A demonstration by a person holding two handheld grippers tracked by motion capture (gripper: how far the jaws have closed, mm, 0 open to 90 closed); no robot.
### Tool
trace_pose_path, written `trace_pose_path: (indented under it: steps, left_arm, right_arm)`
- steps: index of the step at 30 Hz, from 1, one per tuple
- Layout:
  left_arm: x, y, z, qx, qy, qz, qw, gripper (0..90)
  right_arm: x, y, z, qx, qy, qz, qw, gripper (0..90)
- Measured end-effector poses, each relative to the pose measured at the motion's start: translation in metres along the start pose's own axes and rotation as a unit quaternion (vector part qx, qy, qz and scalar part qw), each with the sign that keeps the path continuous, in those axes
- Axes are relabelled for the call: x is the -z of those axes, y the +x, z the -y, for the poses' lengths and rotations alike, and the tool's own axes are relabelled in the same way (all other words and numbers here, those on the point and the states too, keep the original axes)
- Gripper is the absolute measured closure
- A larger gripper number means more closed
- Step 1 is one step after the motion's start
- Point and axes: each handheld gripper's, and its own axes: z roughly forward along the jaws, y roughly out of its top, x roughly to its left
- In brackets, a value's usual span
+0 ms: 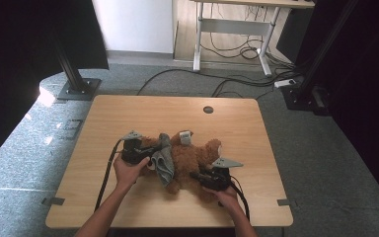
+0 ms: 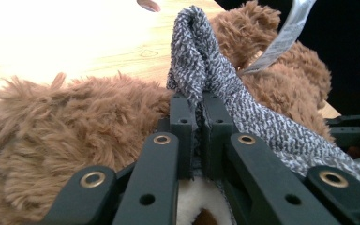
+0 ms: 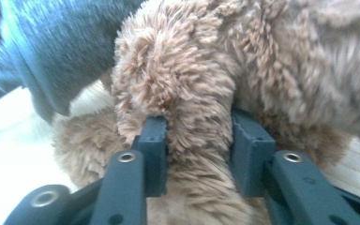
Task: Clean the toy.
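Teddy bear [image 1: 190, 160] on wooden table [image 1: 128, 118]

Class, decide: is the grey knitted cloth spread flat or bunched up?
Bunched: the grey cloth rises in a fold, pinched by the left gripper, over the teddy bear.

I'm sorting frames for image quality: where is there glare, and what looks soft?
Left gripper view: the table is washed out by glare, while the grey knit cloth is crisp. Right gripper view: the teddy bear fur is soft and the lower left corner overexposed. High view: evenly lit.
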Motion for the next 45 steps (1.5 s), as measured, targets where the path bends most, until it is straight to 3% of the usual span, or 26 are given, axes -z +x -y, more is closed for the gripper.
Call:
trace_pose_path:
  steps: [4, 8, 10, 13, 15, 18, 21, 26, 30, 32, 35, 39, 42, 45]
  left_arm:
    - [0.004, 0.001, 0.003, -0.004, -0.001, 0.001, 1.0000, 84.9]
    - [0.012, 0.003, 0.008, -0.003, -0.003, 0.006, 1.0000, 85.1]
    - [0.016, 0.003, 0.011, -0.006, -0.004, 0.005, 1.0000, 85.1]
    - [0.024, 0.003, 0.015, -0.010, -0.005, 0.004, 0.9999, 85.2]
    - [0.032, 0.003, 0.017, -0.015, -0.004, 0.003, 0.9999, 85.2]
    - [0.043, -0.001, 0.017, -0.015, -0.010, -0.007, 0.9998, 85.3]
    - [0.046, -0.012, 0.010, -0.023, -0.016, 0.016, 0.9995, 85.5]
    - [0.025, -0.047, -0.012, -0.043, -0.020, 0.063, 0.9969, 85.5]
    - [-0.004, -0.076, -0.027, -0.063, -0.002, 0.087, 0.9941, 85.5]
    - [-0.021, -0.086, -0.033, -0.063, 0.006, 0.097, 0.9933, 85.4]
    - [-0.043, -0.096, -0.037, -0.069, 0.021, 0.092, 0.9932, 85.2]
    - [-0.067, -0.093, -0.030, -0.083, 0.061, 0.052, 0.9934, 85.3]
    - [-0.067, -0.083, -0.023, -0.066, 0.057, 0.057, 0.9946, 86.0]
    - [-0.062, -0.083, -0.022, -0.076, 0.056, 0.048, 0.9944, 86.2]
  right_arm:
    - [0.005, -0.002, -0.003, -0.011, 0.004, 0.000, 0.9999, 46.6]
    - [0.001, -0.005, -0.002, -0.027, 0.034, 0.011, 0.9990, 33.1]
    - [-0.001, -0.003, -0.001, -0.024, 0.042, 0.007, 0.9988, 37.2]
    - [-0.007, 0.004, 0.001, -0.006, 0.058, -0.006, 0.9983, 57.3]
    - [-0.011, 0.008, 0.002, 0.005, 0.071, -0.010, 0.9974, 63.6]
    - [-0.015, 0.014, 0.003, 0.011, 0.082, -0.012, 0.9965, 67.0]
    - [-0.016, 0.013, 0.004, 0.007, 0.082, -0.012, 0.9966, 67.3]
    - [-0.016, 0.012, 0.005, 0.004, 0.079, -0.016, 0.9968, 67.2]
    - [-0.016, 0.011, 0.005, 0.001, 0.079, -0.017, 0.9967, 66.9]
    - [-0.016, 0.010, 0.005, 0.000, 0.079, -0.019, 0.9967, 66.7]
    - [-0.016, 0.009, 0.005, -0.001, 0.080, -0.023, 0.9966, 66.5]
    - [-0.016, 0.008, 0.006, -0.006, 0.080, -0.024, 0.9965, 66.3]
    - [-0.016, 0.008, 0.006, -0.007, 0.084, -0.021, 0.9962, 66.1]
    - [-0.017, 0.008, 0.006, -0.007, 0.084, -0.022, 0.9962, 66.1]
